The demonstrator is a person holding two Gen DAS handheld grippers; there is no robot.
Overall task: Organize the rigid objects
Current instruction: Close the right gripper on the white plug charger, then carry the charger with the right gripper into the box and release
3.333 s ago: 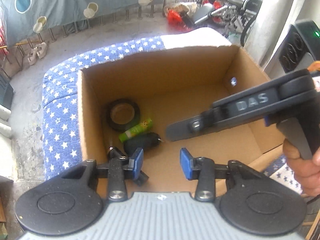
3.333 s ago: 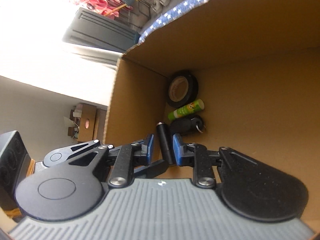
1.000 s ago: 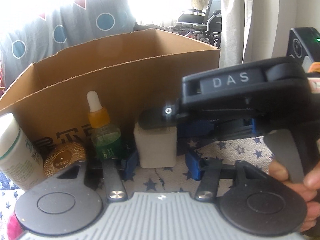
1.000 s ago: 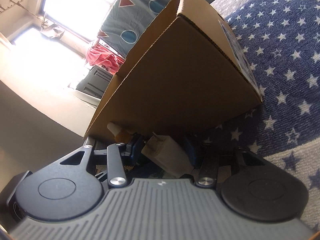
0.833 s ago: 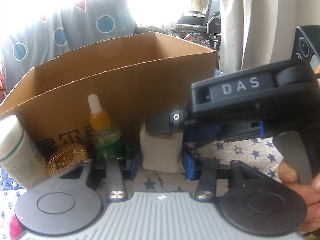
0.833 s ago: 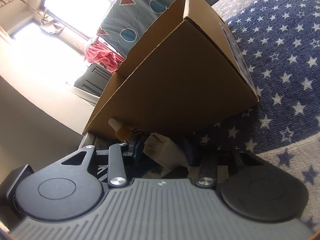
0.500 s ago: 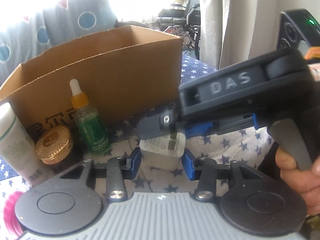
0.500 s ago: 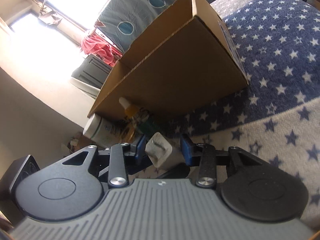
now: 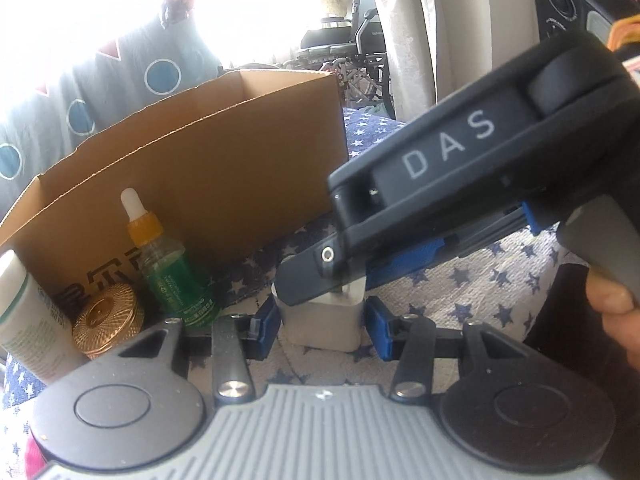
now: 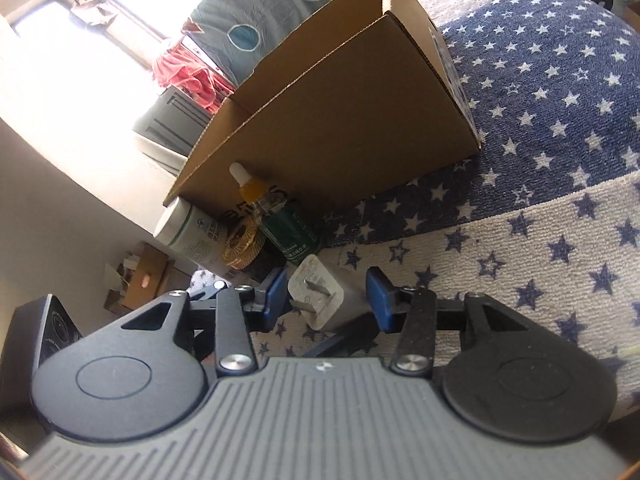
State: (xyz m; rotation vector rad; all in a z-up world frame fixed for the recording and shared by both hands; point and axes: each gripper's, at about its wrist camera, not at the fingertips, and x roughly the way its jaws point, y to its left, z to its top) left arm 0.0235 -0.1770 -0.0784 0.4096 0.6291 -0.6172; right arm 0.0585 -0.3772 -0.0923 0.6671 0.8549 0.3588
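Both grippers (image 9: pixel 322 326) (image 10: pixel 332 298) stand open around the white charger (image 10: pixel 326 296), pads apart.

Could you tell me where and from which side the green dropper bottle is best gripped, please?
Probably the wide green body of the dropper bottle, approached level from the front. It stands upright just before the cardboard box, the gold jar crowds one side, and its bulb top is narrow.

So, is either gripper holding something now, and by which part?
Cannot be told. The white plug charger sits between the pads of both the right gripper and the left gripper, at its side faces, but slight gaps show.
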